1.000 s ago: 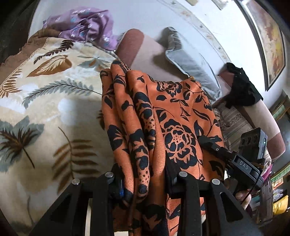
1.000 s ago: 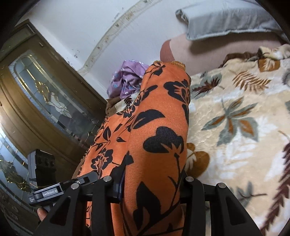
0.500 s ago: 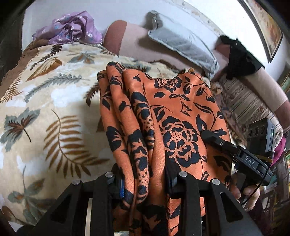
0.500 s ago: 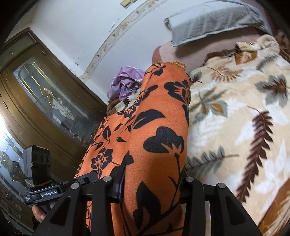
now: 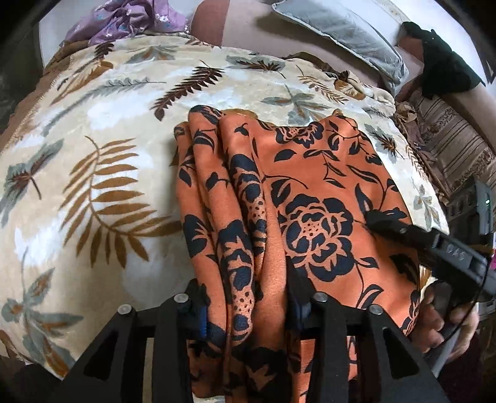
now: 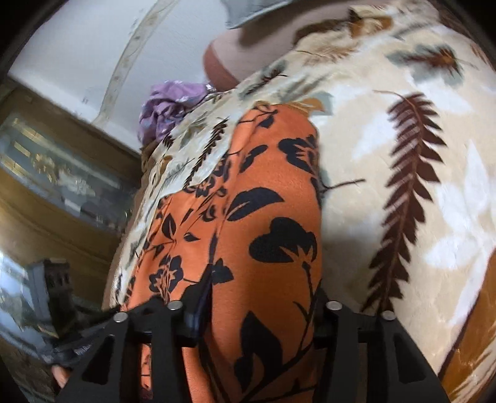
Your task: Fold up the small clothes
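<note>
We see our left gripper (image 5: 248, 307) clamped on bunched folds of the orange black-flowered cloth (image 5: 310, 198), and our right gripper (image 6: 260, 313) pinching its other edge. The cloth stretches between them over the leaf-patterned blanket (image 5: 93, 155).

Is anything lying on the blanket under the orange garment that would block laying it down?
Nothing visible does. Both grippers, left and right, grip the orange garment above bare leaf-print blanket; the purple cloth sits far off.
</note>
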Demonstrator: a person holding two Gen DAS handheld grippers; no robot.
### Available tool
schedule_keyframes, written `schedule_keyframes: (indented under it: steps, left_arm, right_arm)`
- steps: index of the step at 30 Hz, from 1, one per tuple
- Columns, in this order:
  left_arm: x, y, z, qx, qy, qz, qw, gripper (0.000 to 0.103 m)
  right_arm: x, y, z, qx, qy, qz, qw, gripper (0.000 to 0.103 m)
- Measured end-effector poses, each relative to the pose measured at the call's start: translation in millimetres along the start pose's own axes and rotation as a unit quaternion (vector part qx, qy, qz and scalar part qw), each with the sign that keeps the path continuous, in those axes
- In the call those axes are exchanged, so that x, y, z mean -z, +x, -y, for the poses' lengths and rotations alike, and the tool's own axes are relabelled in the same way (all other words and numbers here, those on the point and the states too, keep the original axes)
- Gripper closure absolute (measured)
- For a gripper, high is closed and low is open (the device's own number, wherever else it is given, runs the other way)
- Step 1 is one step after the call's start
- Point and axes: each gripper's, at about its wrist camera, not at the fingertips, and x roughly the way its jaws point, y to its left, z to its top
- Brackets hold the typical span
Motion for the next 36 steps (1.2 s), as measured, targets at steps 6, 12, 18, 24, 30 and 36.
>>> schedule_keyframes:
  steps: [6,12,18,24,30,36]
  left_arm:
    - [0.1,-33.5,10.6,-0.047,0.032,0.034,0.9978,0.059]
    - [9.0,-66.1,22.3,-0.117,0.062,0.092,0.9869,0.051]
    - [19.5,-56.3,20.9,-0.167,0.074,0.086,0.9795,0.051]
    - [20.4,-43.6,7.7,-0.175,0.053,0.059,0.9813,0.051]
    - [13.1,-91.2,27.3,-0.208,0.058,0.132,0.9674,0.025]
    - [14.3,-142.7,50.4,-0.22,0.069,0.202,0.952,0.021]
  right_arm:
    - [10.3,-49.0,-8.8,0.041,-0.018,0.059,0.997,0.044]
    - [38.0,-92.0,-45.6,0.058,-0.1,0.119,0.986,0.044]
    - [57.1,-63.0,-52.8,0.069,-0.109,0.06,0.99,0.045]
    - [57.0,-60.0,-51.1,0.09,-0.093,0.041,0.991,0.044]
    - [49.4,-115.3,-82.8,0.112,-0.121,0.112,0.98,0.044]
    - [55.4,-156.0,-122.0,0.149,-0.168,0.165,0.96,0.044]
